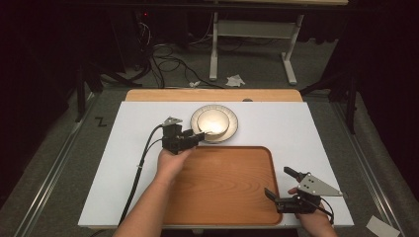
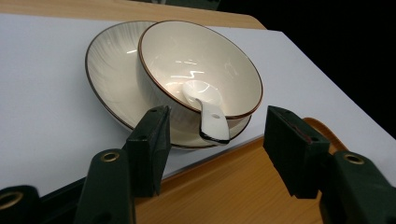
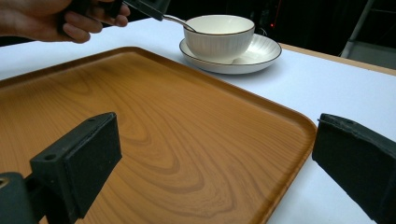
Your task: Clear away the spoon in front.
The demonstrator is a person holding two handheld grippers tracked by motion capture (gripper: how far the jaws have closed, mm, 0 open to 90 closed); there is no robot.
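Observation:
A cream bowl [image 1: 213, 121] with a brown rim stands on a matching plate [image 1: 234, 124] at the back middle of the table. In it lies a white spoon [image 2: 208, 109], its handle resting over the near rim. My left gripper [image 1: 197, 137] is open just in front of the bowl, and its jaws [image 2: 219, 149] stand either side of the handle's end without touching it. My right gripper [image 1: 280, 183] is open and empty over the front right corner of the wooden tray [image 1: 222, 182]. In the right gripper view the bowl [image 3: 219, 35] and the left hand [image 3: 60, 18] show beyond the tray.
The tray [image 3: 154, 121] lies on a white mat [image 1: 133, 163] that covers the table, just in front of the plate. A wooden table edge [image 1: 212, 95] runs along the back. Cables and a white frame [image 1: 213, 49] are on the floor beyond.

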